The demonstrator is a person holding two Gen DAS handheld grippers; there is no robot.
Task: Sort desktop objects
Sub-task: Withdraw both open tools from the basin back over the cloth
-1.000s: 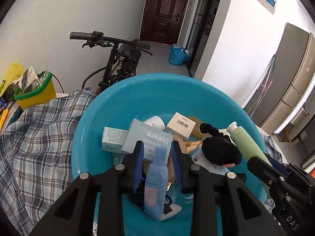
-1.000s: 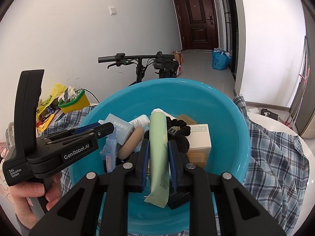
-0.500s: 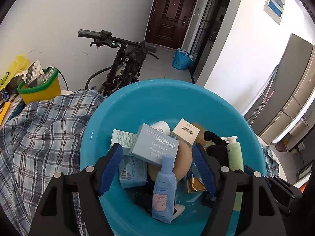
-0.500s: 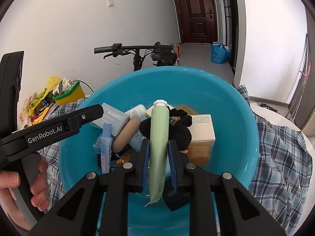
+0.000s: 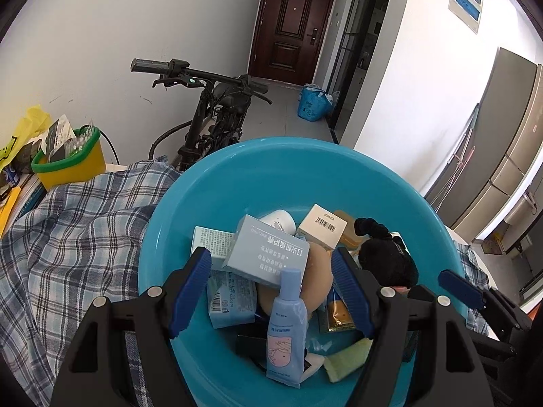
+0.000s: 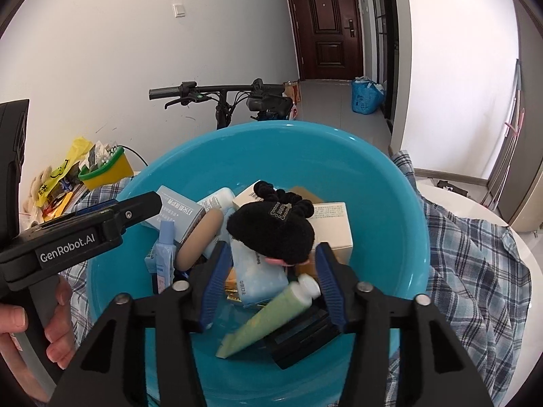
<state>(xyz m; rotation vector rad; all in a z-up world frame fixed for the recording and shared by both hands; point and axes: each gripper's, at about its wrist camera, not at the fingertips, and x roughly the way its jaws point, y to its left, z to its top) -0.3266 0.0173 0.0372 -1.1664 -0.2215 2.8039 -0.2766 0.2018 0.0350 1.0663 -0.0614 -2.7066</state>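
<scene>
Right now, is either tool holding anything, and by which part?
Nothing is held. The left tool is open over the blue bottle in the basin. The right tool is opening; the green tube lies loose between its pads.

"GenRobot.AI" on left gripper (image 6: 142,203)

Right gripper (image 6: 268,285) opening over green tube (image 6: 268,315) in blue basin (image 6: 390,203).
</scene>
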